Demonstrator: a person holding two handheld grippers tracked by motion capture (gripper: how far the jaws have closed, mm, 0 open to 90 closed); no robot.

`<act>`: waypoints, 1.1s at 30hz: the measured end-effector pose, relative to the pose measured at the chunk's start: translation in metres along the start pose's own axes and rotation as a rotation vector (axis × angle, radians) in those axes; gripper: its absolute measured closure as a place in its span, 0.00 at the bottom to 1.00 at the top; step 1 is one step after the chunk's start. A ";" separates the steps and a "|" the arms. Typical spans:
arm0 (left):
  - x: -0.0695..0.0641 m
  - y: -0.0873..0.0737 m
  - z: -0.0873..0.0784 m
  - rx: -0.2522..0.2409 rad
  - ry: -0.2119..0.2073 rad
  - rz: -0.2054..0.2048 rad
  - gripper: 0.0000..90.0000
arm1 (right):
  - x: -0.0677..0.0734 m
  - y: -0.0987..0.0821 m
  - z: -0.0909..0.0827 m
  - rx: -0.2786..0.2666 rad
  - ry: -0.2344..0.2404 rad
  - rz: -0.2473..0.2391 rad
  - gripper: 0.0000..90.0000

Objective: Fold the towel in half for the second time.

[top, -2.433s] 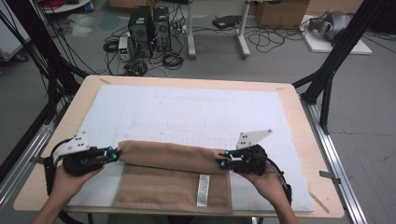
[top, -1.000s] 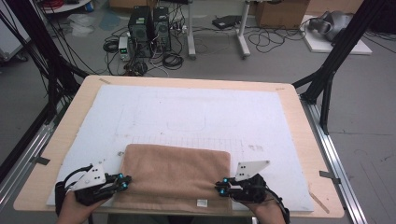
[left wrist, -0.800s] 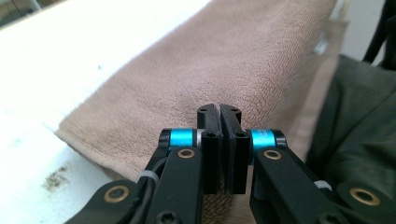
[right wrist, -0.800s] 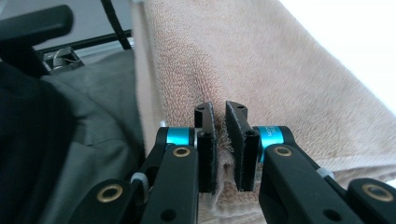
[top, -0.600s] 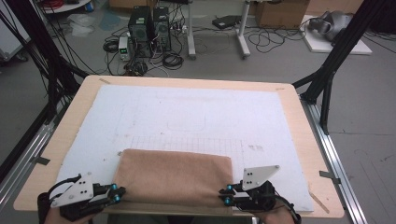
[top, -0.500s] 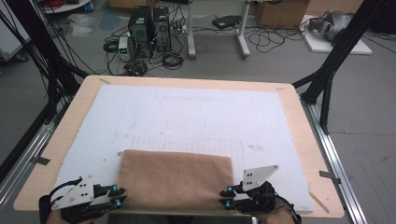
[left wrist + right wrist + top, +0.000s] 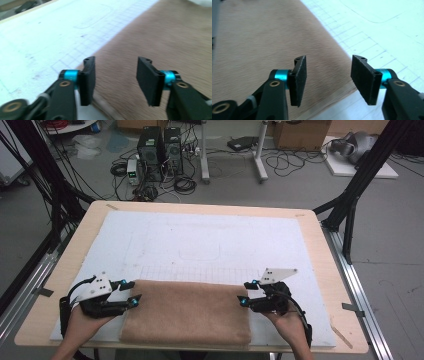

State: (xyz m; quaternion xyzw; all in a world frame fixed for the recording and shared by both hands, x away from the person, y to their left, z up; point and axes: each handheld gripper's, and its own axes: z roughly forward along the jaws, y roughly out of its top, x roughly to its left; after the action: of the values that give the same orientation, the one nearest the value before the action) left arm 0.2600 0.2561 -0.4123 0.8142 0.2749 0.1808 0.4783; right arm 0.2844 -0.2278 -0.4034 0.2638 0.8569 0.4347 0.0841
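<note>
I see the folded tan-brown terry towel (image 7: 186,312) lying flat on the white foam mat (image 7: 210,235) near the table's front edge. My left gripper (image 7: 131,293) sits at its left end and my right gripper (image 7: 246,293) at its right end. Both sets of jaws have just been opening and now stand apart over the cloth, gripping nothing.

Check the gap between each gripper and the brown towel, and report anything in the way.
Nothing visible is in the way. The left gripper and right gripper hover with jaws open at the brown towel, which lies folded flat on the white mat.
</note>
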 end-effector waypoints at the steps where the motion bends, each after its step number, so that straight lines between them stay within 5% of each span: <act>1: 0.004 0.000 0.004 0.005 0.014 -0.013 0.50 | -0.003 0.001 0.003 0.004 0.002 0.001 0.47; 11: 0.029 -0.006 0.028 0.045 0.038 -0.075 0.41 | -0.021 0.003 0.028 0.068 -0.020 0.004 0.43; 18: 0.033 -0.011 0.044 0.146 -0.009 -0.074 0.52 | -0.023 -0.006 0.040 0.111 0.015 0.016 0.49; 26: 0.033 -0.012 0.043 0.152 -0.027 -0.080 0.60 | -0.026 -0.012 0.041 0.089 0.046 0.054 0.51; 33: 0.034 -0.011 0.043 0.147 0.007 -0.075 0.49 | -0.034 -0.009 0.034 0.078 0.010 0.073 0.45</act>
State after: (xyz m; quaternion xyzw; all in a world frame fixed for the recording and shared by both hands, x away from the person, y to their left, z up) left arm 0.3077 0.2527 -0.4416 0.8357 0.3193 0.1448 0.4227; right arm 0.3228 -0.2266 -0.4343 0.2958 0.8635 0.4050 0.0533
